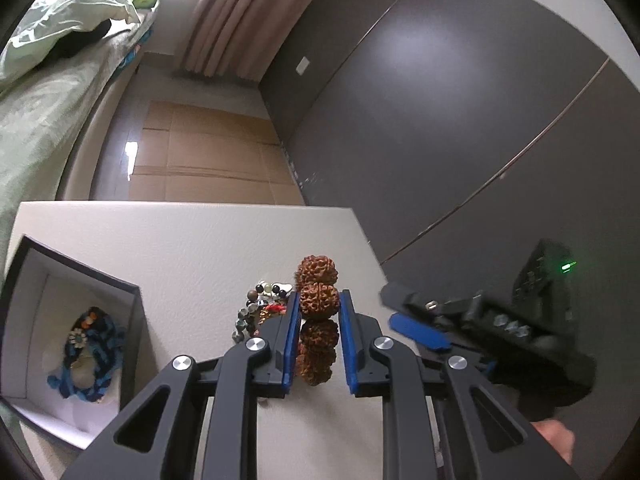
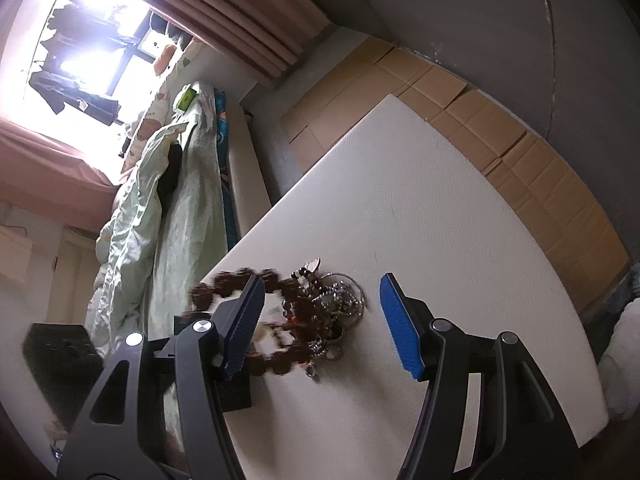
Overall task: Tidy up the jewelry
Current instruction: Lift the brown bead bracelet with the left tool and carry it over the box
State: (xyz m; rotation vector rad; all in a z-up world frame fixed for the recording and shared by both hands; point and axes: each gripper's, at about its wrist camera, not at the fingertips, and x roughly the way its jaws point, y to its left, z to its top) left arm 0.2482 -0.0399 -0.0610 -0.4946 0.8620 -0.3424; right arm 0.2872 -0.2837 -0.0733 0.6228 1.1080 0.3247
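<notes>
Jewelry lies heaped near the right edge of the white surface (image 1: 192, 240), whose far half is bare up to its far edge. An open dark box (image 1: 132, 320) at the left edge holds a blue beaded piece (image 1: 100, 360). Left gripper (image 1: 319, 308) is clamped narrow on a brown walnut-bead bracelet (image 1: 318, 300) raised above the tangled pile (image 1: 260, 308). Right gripper (image 2: 322, 312) hangs wide apart above the pile, gripping nothing.
</notes>
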